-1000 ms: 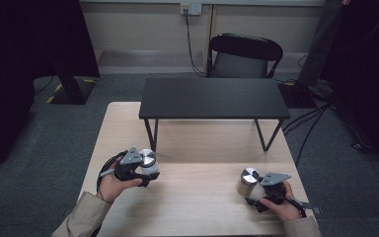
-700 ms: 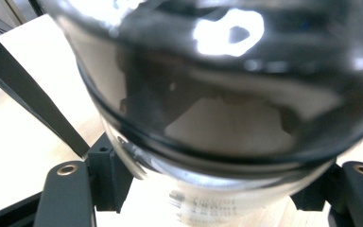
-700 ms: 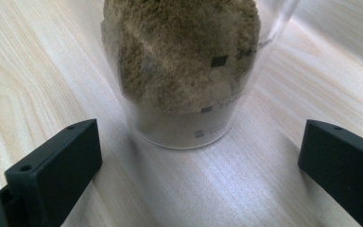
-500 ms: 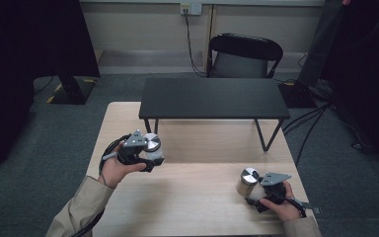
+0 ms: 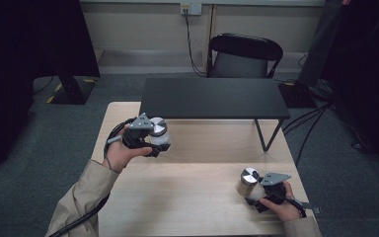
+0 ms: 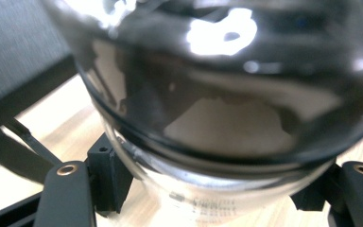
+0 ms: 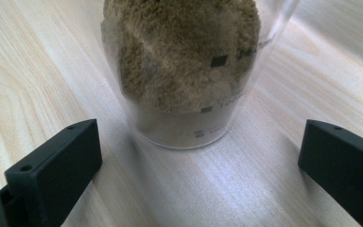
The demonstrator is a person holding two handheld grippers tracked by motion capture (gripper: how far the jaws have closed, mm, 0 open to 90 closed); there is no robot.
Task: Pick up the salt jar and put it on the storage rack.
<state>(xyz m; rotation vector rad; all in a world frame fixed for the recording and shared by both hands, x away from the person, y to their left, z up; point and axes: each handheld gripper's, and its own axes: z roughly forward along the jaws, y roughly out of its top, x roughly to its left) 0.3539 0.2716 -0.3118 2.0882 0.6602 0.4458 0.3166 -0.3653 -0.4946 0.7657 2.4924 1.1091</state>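
In the high view the left claw [image 5: 154, 140] sits in the left middle of the frame, raised off the pale worktop [image 5: 202, 207] and clamped tight on a clear jar [image 5: 159, 133] with a silvery lid; the left gripper view has that glass pressed close between the black jaws, its bottom edge resting against them, and it looks empty. The right claw [image 5: 256, 190] lies at the lower right of the high view, with its jaws standing wide to either side of a second jar [image 7: 184, 71] full of brownish powder; in the right gripper view that jar stands upright on the wood just ahead, between the jaws and touched by neither. A low black table [image 5: 212, 96] spans the upper centre, behind both jars. The relation that matters, as I judge it: the held jar is up and to the left, the powder jar down and to the right, well apart; each has its long axis roughly upright; the right hand is far nearer the full jar and need only close on it.
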